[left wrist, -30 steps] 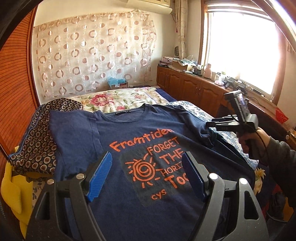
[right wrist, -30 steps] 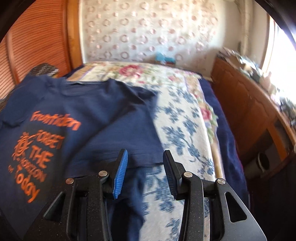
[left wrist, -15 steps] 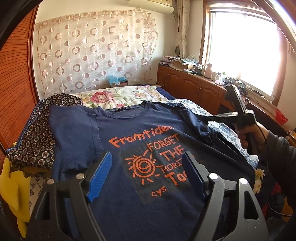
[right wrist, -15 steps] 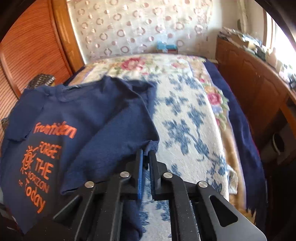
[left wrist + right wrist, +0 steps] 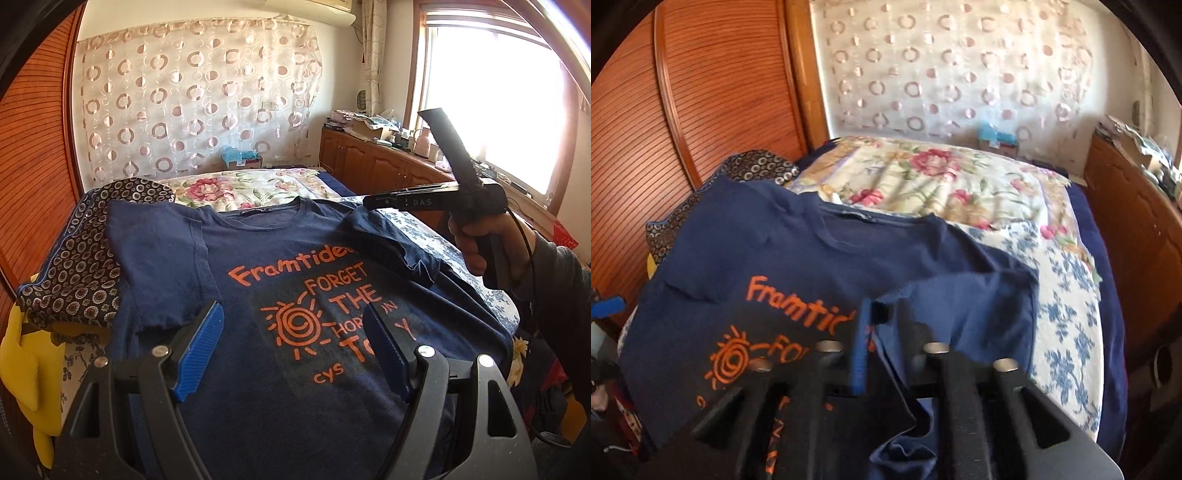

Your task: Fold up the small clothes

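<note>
Navy cotton T-shirt (image 5: pixel 288 302) is lying chest-up on the bed (image 5: pixel 1067 325). The right gripper (image 5: pixel 882 332), jaws just reopening, is seemingly releasing the sleeve folded toward nine o'clock; the left gripper (image 5: pixel 291 350) is hovering spread wide and should be pinning the fold.

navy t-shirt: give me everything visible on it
The navy t-shirt is soft knit cotton by the look, with orange print: "Framtiden", a spiral sun, "FORGET THE". It lies front up on the bed, collar away from the cameras. One sleeve is folded in over the chest; the other lies flat by a patterned cloth.
</note>
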The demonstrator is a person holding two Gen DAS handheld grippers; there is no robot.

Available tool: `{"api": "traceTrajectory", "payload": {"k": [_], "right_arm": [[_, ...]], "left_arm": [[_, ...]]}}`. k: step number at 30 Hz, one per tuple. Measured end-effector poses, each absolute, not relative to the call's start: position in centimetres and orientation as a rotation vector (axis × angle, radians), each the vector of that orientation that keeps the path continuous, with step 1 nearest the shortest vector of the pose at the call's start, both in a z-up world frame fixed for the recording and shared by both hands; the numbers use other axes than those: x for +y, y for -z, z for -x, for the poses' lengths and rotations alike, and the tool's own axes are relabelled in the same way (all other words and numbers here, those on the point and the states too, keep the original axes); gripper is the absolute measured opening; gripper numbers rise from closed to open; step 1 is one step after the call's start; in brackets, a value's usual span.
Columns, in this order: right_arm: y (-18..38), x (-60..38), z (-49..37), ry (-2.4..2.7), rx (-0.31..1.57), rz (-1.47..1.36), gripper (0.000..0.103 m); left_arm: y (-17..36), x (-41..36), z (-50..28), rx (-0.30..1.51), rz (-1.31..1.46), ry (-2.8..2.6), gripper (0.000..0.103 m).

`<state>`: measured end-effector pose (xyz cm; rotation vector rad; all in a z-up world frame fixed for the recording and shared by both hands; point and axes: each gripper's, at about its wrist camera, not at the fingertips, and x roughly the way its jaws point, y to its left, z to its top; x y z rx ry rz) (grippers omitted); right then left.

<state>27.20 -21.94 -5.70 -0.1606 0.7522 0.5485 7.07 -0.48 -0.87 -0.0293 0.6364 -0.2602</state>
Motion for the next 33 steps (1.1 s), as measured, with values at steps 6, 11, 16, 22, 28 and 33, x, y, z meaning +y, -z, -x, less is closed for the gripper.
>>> {"api": "traceTrajectory", "payload": {"k": [6, 11, 16, 22, 28, 33], "right_arm": [[5.7, -22.9, -25.9, -0.532, 0.75, 0.18, 0.029], [8.3, -25.8, -24.5, -0.461, 0.794, 0.219, 0.029], [11.7, -28.6, -23.3, -0.444, 0.879, 0.154, 0.029], [12.7, -28.8, -20.5, -0.522, 0.915, 0.09, 0.029], [12.7, -26.8, -17.7, -0.6, 0.913, 0.152, 0.029], [12.2, -26.6, -17.7, -0.58, 0.887, 0.16, 0.029]], "left_arm": [[0.9, -0.3, -7.0, 0.633, 0.042, 0.263, 0.078], [1.2, -0.4, -7.1, 0.638, 0.045, 0.269, 0.078], [1.4, -0.3, -7.3, 0.648, 0.045, 0.266, 0.078], [1.5, -0.3, -7.2, 0.649, 0.047, 0.264, 0.078], [1.5, -0.1, -7.2, 0.651, 0.051, 0.261, 0.078], [1.6, 0.3, -7.2, 0.65, 0.052, 0.247, 0.078]]}}
